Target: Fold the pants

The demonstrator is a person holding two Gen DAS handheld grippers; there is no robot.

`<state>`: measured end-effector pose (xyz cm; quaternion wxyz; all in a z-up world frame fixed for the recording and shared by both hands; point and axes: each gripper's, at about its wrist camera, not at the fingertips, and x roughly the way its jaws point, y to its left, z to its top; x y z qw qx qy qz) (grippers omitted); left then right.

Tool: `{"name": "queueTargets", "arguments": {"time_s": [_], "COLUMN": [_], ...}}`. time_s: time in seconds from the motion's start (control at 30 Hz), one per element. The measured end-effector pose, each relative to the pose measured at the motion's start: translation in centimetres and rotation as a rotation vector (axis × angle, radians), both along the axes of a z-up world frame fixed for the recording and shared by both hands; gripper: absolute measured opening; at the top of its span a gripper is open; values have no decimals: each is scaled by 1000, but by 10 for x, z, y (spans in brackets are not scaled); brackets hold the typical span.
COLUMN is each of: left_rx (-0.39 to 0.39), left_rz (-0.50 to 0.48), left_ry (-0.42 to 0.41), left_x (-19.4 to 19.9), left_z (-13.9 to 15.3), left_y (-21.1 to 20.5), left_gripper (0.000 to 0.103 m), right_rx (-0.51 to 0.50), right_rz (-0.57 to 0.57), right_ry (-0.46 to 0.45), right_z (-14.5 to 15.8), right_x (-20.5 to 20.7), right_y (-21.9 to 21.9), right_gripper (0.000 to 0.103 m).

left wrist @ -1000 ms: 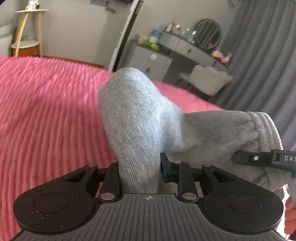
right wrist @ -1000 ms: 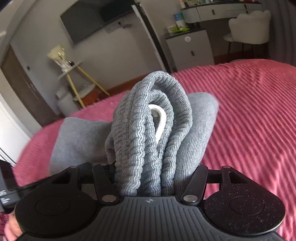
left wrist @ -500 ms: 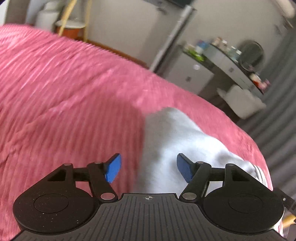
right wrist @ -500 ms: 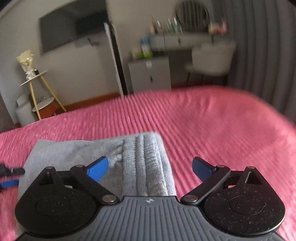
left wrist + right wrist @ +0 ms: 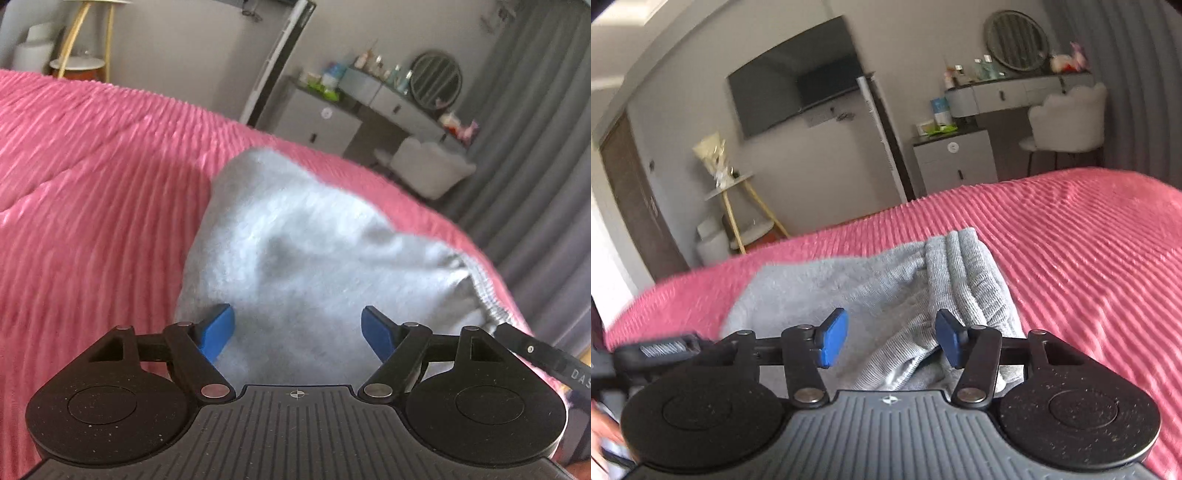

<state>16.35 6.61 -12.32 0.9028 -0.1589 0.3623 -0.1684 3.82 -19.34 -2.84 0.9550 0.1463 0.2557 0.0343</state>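
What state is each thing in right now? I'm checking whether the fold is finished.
Grey pants: folded into a bundle, lying on the bed, held by neither gripper.
Left gripper: jaws just opening, nothing gripped.
Right gripper: jaws just closing, still apart over the ribbed waistband, not gripping.
Pink bedspread: spread flat.

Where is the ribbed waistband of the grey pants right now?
In the right wrist view the ribbed waistband lies on the pink bedspread at the right end of the folded grey pants, just ahead of the right gripper.

wrist views, close, sharing pants, bed
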Motion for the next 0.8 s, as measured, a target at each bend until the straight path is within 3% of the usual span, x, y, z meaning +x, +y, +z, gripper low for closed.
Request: {"name": "queueTargets", "arguments": {"time_s": [0.07,0.13,0.23,0.3,0.33,0.4,0.43,0.5,0.57,0.7,0.8], "left_rx": [61,161,369,415,418,382,348,286,291,405,381], "left_rz": [6,-11,-30,-9,-6,20,43,82,147,250,271], "left_ry": [3,-47,-122,-147,-143,-116,-93,-17,71,124,120], "left_x": [-1,-12,-35,-51,-57,-66,-70,-77,-83,-103,-125], "left_z": [-8,-6,-4,-4,-4,-3,-2,-4,-10,-10,-1], "left_y": [-5,-14,-40,-46,-46,-41,-35,-24,-13,-5,-3], "left_gripper": [80,80,87,93,93,94,96,99,99,95,95], "right_rx": [-45,-101,-81,-79,-57,-13,-21,-51,-33,10,64], "right_rz": [-8,-19,-13,-27,-38,-50,-67,-71,-33,-3,8], "right_ry": [26,61,85,93,93,71,72,71,84,61,70], "right_z": [-10,-19,-26,-21,-17,-11,-9,-4,0,12,12], "right_x": [0,1,3,0,-2,-10,-15,-29,-45,-79,-96], "right_y": [0,-1,-7,-5,-5,-7,-6,-3,1,7,6], "right_gripper": [51,49,48,50,52,74,79,87,96,97,97]}}
